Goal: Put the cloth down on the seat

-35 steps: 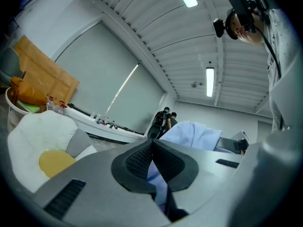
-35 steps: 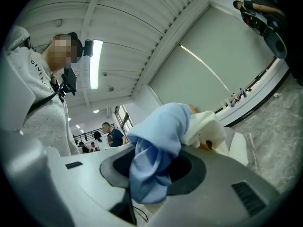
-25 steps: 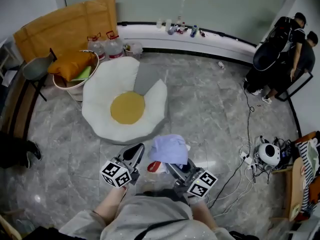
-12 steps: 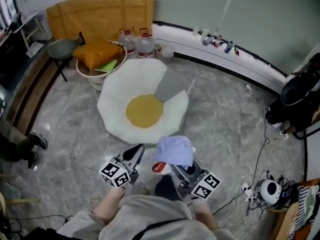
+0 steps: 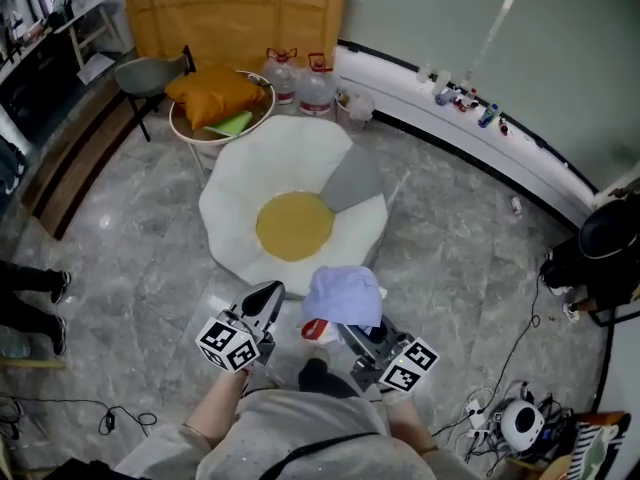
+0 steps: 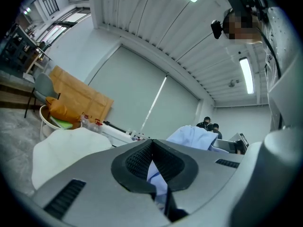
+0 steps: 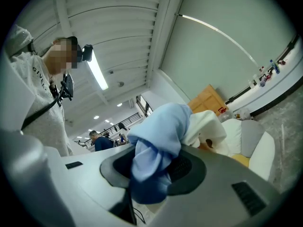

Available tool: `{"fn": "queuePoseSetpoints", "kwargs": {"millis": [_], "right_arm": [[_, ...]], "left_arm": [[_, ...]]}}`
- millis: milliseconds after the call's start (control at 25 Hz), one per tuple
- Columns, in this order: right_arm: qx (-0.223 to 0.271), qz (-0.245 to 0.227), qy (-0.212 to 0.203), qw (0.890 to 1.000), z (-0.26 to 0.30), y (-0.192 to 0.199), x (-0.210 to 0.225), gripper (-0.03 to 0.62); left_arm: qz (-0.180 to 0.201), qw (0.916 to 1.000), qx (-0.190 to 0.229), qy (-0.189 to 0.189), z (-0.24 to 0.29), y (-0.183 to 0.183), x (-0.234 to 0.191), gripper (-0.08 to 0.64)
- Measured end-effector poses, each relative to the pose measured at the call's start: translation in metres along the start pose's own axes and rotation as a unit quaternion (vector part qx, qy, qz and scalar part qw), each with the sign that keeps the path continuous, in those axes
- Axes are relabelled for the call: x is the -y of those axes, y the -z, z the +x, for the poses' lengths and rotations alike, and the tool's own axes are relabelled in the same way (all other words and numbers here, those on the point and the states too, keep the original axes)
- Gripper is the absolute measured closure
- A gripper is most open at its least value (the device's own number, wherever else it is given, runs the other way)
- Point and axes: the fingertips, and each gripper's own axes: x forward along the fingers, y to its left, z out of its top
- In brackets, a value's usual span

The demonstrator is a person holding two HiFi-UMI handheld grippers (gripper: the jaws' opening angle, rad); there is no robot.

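Note:
The seat [image 5: 240, 208] is a white fried-egg-shaped floor cushion with a yellow centre, lying just ahead of both grippers. It also shows low in the left gripper view as the seat [image 6: 61, 145] and at the right as the seat [image 7: 258, 150]. A light blue cloth [image 5: 342, 296] is bunched over the front of my right gripper [image 5: 346, 328]. The right gripper [image 7: 151, 174] is shut on the cloth [image 7: 161, 131], with a white fold behind it. My left gripper [image 5: 268, 294] is to the cloth's left, shut and holding nothing. Past the left gripper [image 6: 154, 171] the cloth [image 6: 191, 137] is visible.
A round basket [image 5: 215, 133] with an orange cushion, a grey chair [image 5: 140, 73], water bottles [image 5: 300, 83] and brown cardboard [image 5: 235, 13] stand behind the seat. A curved ledge [image 5: 480, 128] carries small bottles. Cables and a white device [image 5: 520, 423] lie at the lower right. Someone's shoes [image 5: 45, 288] are at the left.
The view has swung and advanced, so the seat now lies closer in front of the grippers. Both grippers keep their pose, and the cloth stays in the right one.

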Motion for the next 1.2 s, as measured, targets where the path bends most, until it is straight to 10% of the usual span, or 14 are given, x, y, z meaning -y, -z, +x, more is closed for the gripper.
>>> {"fn": "queuePoseSetpoints", "kwargs": {"millis": [480, 1200], "right_arm": [[-0.043, 0.006, -0.063, 0.997, 0.017, -0.018, 0.048, 0.439], [-0.043, 0.03, -0.058, 0.997, 0.072, -0.048, 0.132, 0.439]], "left_arm": [[0.002, 0.9965, 0.034, -0.076, 0.033, 0.0, -0.025, 0.546], [-0.012, 0.9966, 0.007, -0.081, 0.106, 0.012, -0.09, 0.546]]}}
